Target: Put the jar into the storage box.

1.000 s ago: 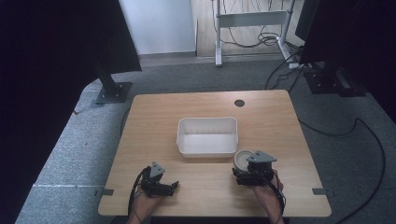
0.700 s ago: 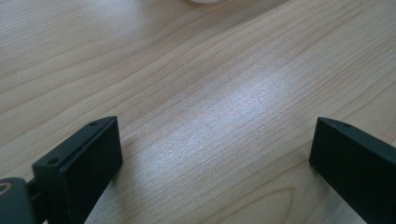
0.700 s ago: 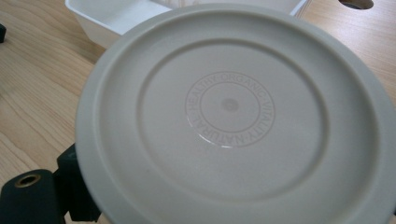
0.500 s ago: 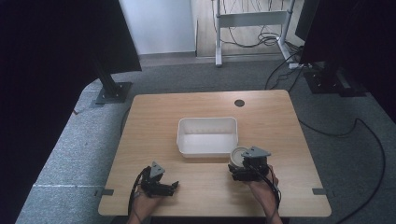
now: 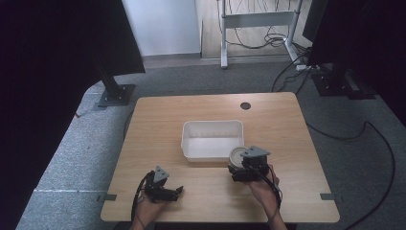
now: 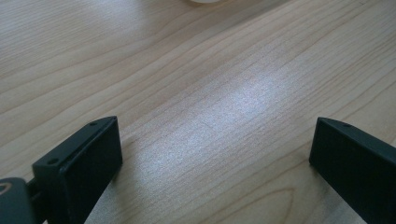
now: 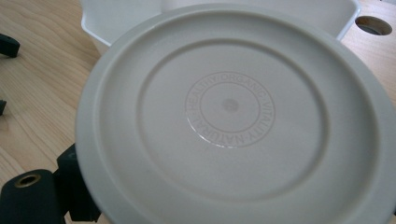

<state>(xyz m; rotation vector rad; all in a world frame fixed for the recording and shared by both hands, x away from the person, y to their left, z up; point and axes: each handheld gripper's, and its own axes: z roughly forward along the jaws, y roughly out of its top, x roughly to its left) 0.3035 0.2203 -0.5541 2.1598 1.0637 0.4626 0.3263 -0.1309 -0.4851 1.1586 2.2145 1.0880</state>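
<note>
Leftmost, item one: left gripper (image 5: 168, 191), held by the person's left hand (image 5: 148, 208) low over the near left part of the wooden table (image 5: 158, 120); its own view shows both black jaws spread wide with bare wood grain between them. Item two: white rectangular tub (image 5: 212, 139), at the table's middle, open side up. Item three: round off-white lid (image 7: 233, 116), embossed lettering ringing its centre, carried just beside the tub's near right corner, its rim apparently overlapping the tub's edge. Item four: right gripper (image 5: 245, 168), in the person's right hand (image 5: 262, 189), jaws pinching the lid at its near rim, though the grip itself is largely hidden.
</note>
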